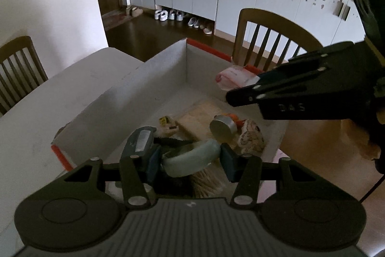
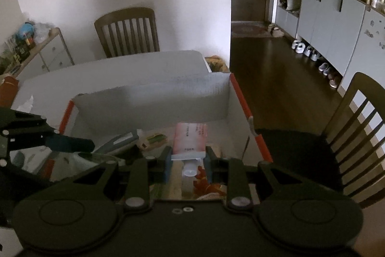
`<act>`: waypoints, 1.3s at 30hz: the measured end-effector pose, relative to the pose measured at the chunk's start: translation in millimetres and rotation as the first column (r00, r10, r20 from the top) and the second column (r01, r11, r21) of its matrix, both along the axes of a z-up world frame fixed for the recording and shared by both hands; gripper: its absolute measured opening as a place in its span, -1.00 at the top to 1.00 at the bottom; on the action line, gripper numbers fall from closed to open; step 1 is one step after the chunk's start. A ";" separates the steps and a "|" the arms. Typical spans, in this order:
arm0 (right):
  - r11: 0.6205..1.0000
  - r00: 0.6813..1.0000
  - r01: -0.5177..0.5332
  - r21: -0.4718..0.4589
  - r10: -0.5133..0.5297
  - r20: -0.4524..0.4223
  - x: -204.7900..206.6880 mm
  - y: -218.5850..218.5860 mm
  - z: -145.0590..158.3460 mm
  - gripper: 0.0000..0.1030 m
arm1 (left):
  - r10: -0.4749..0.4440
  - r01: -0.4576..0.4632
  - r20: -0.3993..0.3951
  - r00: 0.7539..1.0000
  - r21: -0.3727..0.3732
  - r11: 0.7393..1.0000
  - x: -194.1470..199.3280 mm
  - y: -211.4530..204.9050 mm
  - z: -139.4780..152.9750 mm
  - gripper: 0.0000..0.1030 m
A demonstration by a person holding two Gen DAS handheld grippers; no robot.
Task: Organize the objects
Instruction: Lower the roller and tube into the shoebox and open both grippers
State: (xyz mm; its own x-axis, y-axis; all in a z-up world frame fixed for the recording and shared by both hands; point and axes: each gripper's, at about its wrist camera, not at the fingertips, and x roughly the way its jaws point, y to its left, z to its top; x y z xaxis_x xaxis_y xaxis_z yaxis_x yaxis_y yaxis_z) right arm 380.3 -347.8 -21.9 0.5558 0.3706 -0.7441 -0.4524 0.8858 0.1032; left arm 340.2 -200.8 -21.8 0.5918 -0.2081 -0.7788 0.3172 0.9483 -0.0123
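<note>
Two hand-held claws hang over an open white cardboard box (image 1: pixel 125 98) with orange edges, which sits on a pale bench (image 1: pixel 48 93). The left claw (image 1: pixel 190 158) is clamped on a pale green brush (image 1: pixel 190 159), low over the box's near end. The right claw (image 2: pixel 187 164) is clamped on a pink tube (image 2: pixel 190 141), cap toward the camera, above the box's middle. A round tin (image 1: pixel 222 128) lies inside the box.

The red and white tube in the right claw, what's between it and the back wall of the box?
Nothing but bare box floor. In the right wrist view the tube points at the box back wall, with an empty stretch between.
</note>
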 end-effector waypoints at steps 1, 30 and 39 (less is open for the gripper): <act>1.000 1.000 0.001 -0.005 -0.001 -0.013 3.9 1.6 -4.7 0.49 | 0.001 -0.001 -0.003 1.000 0.004 1.000 2.6 -1.9 -1.3 0.01; 0.994 0.987 -0.077 -0.083 0.064 -0.148 31.0 19.1 -41.6 0.40 | 0.105 -0.109 -0.061 0.993 -0.054 0.993 14.5 12.5 -29.9 -0.21; 0.993 0.989 -0.106 -0.046 0.101 -0.104 11.5 8.6 -17.2 0.32 | 0.137 -0.138 -0.016 0.990 -0.100 0.985 2.1 18.5 -14.8 -0.22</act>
State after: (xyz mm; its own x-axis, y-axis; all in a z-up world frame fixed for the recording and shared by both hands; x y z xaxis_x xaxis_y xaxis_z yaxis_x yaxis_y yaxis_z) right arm 391.8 -339.2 -39.1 0.4372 0.3819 -0.8142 -0.5316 0.8400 0.1085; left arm 342.4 -182.3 -36.6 0.6130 -0.2026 -0.7637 0.1832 0.9767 -0.1121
